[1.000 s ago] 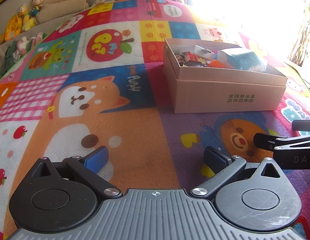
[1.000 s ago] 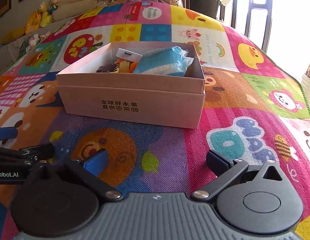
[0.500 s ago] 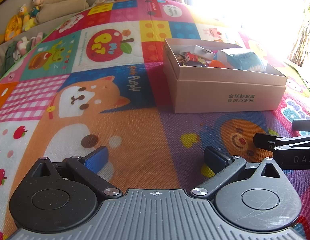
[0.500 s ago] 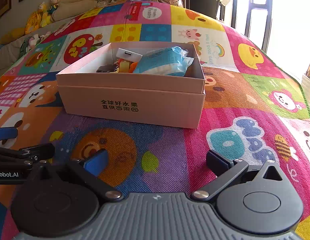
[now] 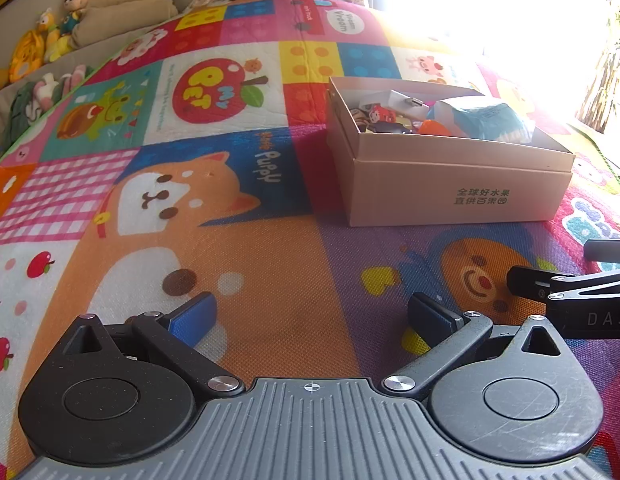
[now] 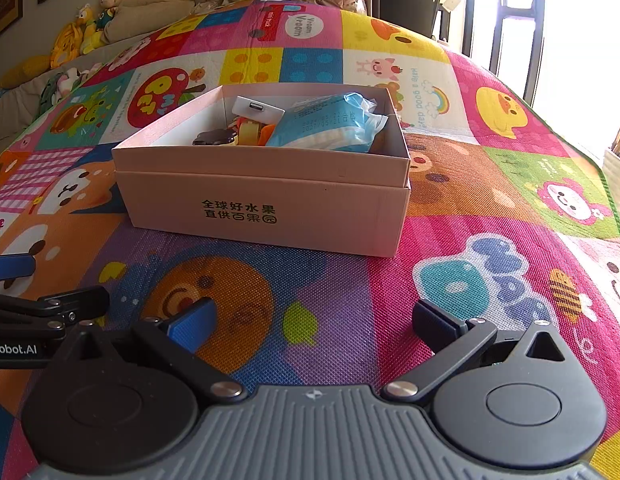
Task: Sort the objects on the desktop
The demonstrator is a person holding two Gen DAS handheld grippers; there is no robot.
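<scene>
Left gripper [image 5: 310, 316]: I had its fingers spread wide, nothing between them, hovering low over the play mat [image 5: 270, 248] near its front edge.
Right gripper [image 6: 312, 320]: same, fingers spread and empty, side by side with the left. Each one showed at the edge of the other's view.
Box [image 6: 270, 200]: open cardboard box, sat on the mat towards its middle, ahead of both grippers and well apart from them. No lid in the way, so I judged it was the bin for the sort.
Contents: blue packet [image 6: 330, 124] leaned into the box's far right corner, white plug [image 6: 258, 109] against the back wall, small dark piece [image 6: 215, 137] and orange bits near the middle. Some of it was too tangled to name.
Loose items: none visible on the mat between the grippers and the box, nor beside it.
Progress: my read was that sorting was done or nearly so, since everything I could see was inside.
Why parked: fingers apart and low looked like a rest pose, clear of the box.
</scene>
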